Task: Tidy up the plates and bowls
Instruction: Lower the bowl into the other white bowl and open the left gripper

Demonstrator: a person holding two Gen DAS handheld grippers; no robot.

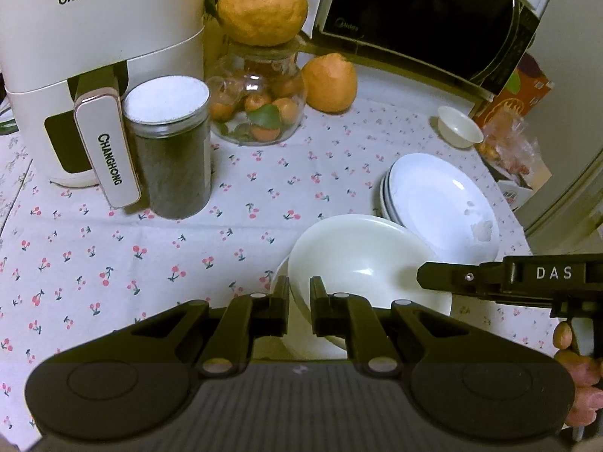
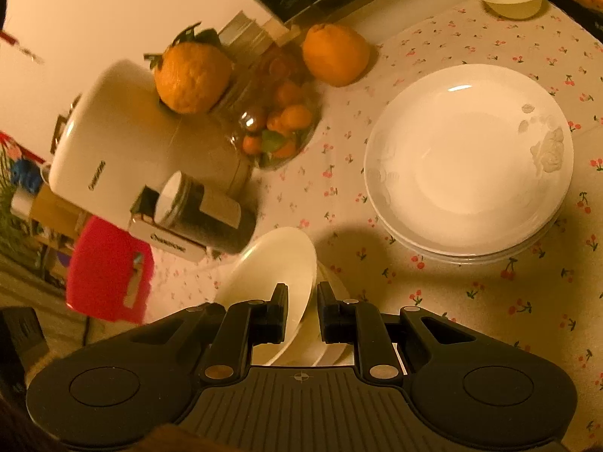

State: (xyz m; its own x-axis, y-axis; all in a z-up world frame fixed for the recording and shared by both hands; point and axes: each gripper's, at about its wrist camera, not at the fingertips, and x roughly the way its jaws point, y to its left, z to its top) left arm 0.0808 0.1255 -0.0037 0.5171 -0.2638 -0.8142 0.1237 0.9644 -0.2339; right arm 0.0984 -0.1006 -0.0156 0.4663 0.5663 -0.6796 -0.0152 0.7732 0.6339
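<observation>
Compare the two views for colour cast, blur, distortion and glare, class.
Left wrist view: fairly neutral colour, sharp, fisheye bending at the edges, dark corners, a bright highlight inside the bowl. Right wrist view: strong orange cast, soft blur on the air fryer and red object at left, a glare streak on the plate stack, and a broad shadow on the tablecloth below the stack.

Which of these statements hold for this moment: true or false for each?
1. The left tool is closed on the rim of a white bowl. True.
2. A small bowl sits on top of the plate stack. False: it stands apart on the cloth, near the microwave.
3. A large orange rests on top of the glass jar. True.
4. The right tool hangs wide open above the plate stack. False: it is closed on the white bowl's rim, beside the stack.
</observation>
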